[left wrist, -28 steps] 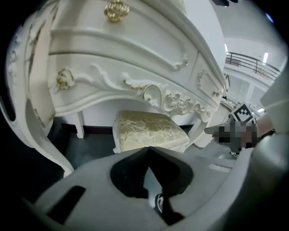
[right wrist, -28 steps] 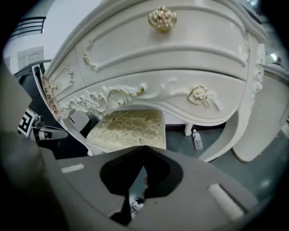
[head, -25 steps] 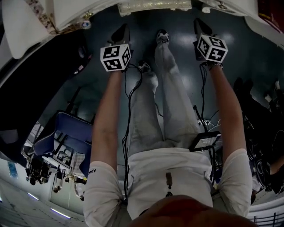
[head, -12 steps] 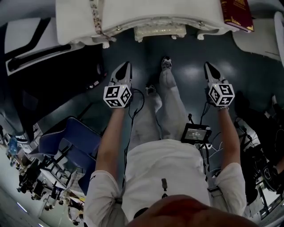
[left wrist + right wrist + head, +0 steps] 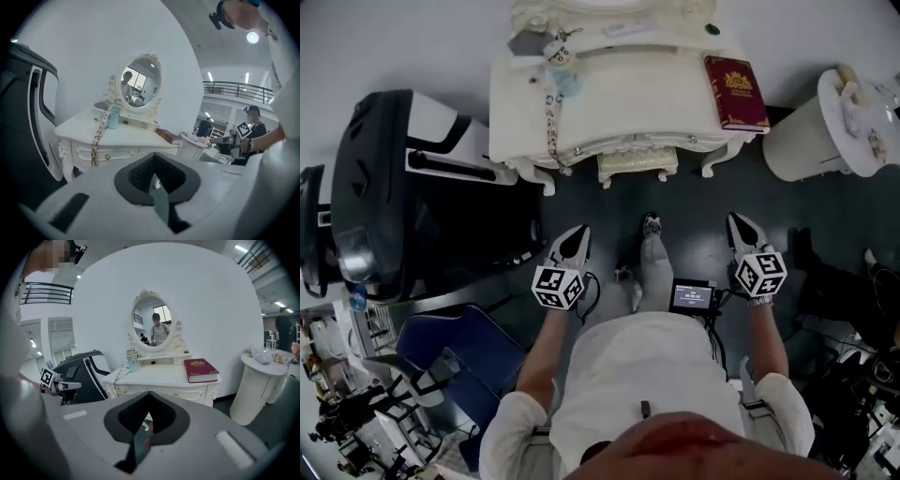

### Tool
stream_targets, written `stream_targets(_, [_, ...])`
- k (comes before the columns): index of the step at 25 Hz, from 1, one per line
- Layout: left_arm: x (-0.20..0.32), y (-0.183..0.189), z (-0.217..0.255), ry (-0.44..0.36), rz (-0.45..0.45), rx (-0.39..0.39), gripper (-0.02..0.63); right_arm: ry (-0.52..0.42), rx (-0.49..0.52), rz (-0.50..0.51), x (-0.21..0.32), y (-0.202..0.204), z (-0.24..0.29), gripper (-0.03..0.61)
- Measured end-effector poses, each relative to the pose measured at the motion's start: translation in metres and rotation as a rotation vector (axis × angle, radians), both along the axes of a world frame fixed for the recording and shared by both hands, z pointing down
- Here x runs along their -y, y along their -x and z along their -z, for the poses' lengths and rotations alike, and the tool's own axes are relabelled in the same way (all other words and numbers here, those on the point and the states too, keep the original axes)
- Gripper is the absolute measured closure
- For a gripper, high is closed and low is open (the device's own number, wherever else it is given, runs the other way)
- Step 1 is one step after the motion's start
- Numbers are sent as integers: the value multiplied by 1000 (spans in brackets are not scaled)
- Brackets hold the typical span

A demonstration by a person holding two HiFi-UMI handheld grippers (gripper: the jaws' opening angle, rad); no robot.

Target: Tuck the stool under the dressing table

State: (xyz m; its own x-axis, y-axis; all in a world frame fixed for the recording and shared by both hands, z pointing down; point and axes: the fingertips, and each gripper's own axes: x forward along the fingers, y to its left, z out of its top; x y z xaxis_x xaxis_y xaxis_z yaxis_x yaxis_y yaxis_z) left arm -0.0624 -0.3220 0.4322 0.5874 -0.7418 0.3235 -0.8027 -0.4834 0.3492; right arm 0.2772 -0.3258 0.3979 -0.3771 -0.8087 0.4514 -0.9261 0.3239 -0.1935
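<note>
Your left gripper (image 5: 576, 236) is held out in front of your waist with the forearm bent. It points towards the dressing table (image 5: 619, 94) and tilts slightly down. Its jaws are pressed together with nothing between them. Your right gripper (image 5: 739, 227) matches it on the other side, at the same height and tilt, with its jaws also closed and empty. A small lit screen (image 5: 692, 297) hangs at your waist between your arms.

At far left stands a large black-and-white shell (image 5: 384, 187), with a blue chair (image 5: 455, 352) nearer you. The white dressing table stands against the pale wall on the dark floor (image 5: 694, 206). An oval mirror (image 5: 154, 326) rises at its back, a beaded strap (image 5: 549, 112) trails over its left front edge, and a red book (image 5: 736, 91) lies on its right side. The stool (image 5: 637, 166) sits between the table's front legs, and only its cream front edge shows past the tabletop. A round white pedestal (image 5: 811, 136) stands to the right.

A second ago both arms reached straight down with the grippers near the floor, and only the table's edge showed. Now both grippers are up at waist level and the whole tabletop is in sight.
</note>
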Motion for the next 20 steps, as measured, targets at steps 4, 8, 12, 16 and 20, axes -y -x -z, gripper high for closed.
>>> stream_targets(4, [-25, -1, 61, -70, -51, -12, 606, -30, 26, 4, -30, 3, 60, 572])
stream_targets(8, [-42, 3, 118, -142, -93, -40, 606, -105, 39, -5, -43, 6, 126, 572])
stream_targets(12, [-57, 12, 156, -177, -86, -56, 606, -166, 116, -56, -61, 7, 179, 572])
stream_targets(16, [-56, 17, 189, -226, -25, -93, 606, -218, 283, -82, -66, 14, 216, 572])
stream_targets(20, [-57, -2, 225, -293, 7, -149, 606, -246, 361, -61, -67, 31, 227, 572])
